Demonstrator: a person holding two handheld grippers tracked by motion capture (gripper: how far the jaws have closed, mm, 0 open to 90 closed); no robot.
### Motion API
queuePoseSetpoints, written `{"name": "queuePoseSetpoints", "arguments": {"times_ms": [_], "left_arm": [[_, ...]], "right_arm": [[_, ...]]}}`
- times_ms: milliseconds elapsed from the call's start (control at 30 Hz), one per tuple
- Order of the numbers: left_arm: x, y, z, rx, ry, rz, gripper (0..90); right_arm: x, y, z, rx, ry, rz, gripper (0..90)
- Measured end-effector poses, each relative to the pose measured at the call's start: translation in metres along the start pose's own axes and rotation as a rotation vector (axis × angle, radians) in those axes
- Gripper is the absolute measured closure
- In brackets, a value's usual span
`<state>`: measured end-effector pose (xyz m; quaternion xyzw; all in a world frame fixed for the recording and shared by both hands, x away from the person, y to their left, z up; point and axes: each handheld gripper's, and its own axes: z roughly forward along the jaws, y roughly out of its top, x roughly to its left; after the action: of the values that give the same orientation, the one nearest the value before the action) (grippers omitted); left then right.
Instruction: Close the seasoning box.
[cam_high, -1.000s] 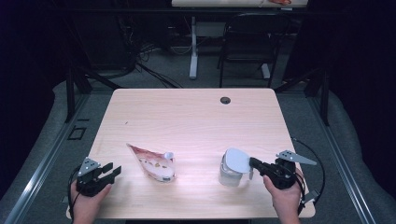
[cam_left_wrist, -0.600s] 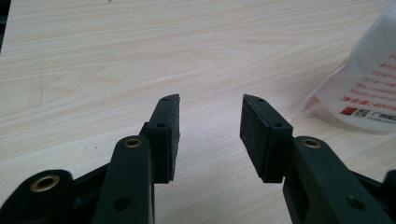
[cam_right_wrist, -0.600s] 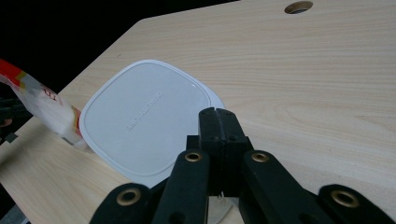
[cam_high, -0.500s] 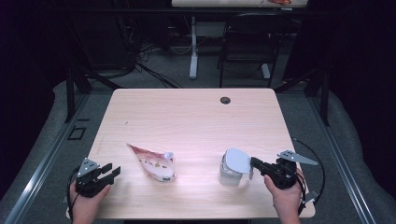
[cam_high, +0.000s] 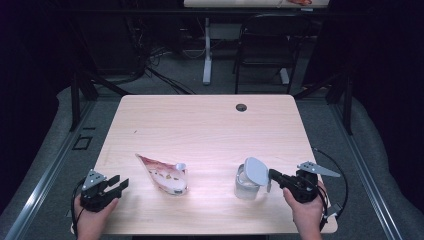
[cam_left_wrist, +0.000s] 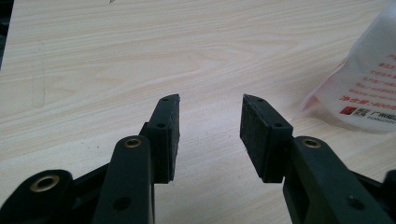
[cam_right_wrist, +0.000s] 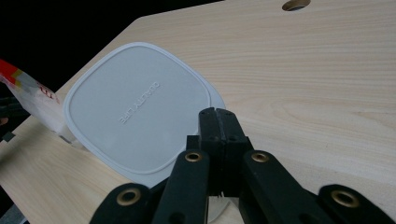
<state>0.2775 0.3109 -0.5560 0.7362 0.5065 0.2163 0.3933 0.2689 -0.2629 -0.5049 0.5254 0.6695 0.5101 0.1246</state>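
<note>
From the high view, a clear container (cam_high: 246, 184) stands near the front right of the wooden counter (cam_high: 210, 125) with its grey lid (cam_high: 256, 171) tilted over it, the right gripper (cam_high: 274, 175) at the lid's edge, while the left gripper (cam_high: 121, 183) rests at the front left, apart from a red-and-white pouch (cam_high: 164, 174). In the left gripper view, the jaws stand wide apart around bare counter (cam_left_wrist: 116, 70), the pouch (cam_left_wrist: 364, 84) off to one side. In the right gripper view, the jaws are pressed together, pinching the lid (cam_right_wrist: 140, 121) by its rim.
</note>
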Motion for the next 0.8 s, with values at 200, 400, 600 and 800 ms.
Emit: {"name": "queuePoseSetpoints", "arguments": {"times_ms": [200,400,600,800], "left_arm": [[0.0,0.0,-0.0001,-0.001,0.0,0.0,58.1],[0.0003,-0.0001,-0.0005,-0.003,0.001,0.0,58.1],[0.0003,-0.0002,-0.0008,-0.001,0.0,0.001,58.1],[0.0002,-0.0002,-0.0005,-0.002,0.001,0.0,58.1]], "right_arm": [[-0.0021,-0.0019,0.0007,0.014,-0.01,0.008,90.0],[-0.0039,-0.0035,0.0015,0.018,-0.008,0.021,90.0],[-0.0062,-0.0045,0.002,0.025,-0.001,0.034,90.0],[-0.008,-0.0062,0.0038,0.028,0.006,0.054,90.0]]}}
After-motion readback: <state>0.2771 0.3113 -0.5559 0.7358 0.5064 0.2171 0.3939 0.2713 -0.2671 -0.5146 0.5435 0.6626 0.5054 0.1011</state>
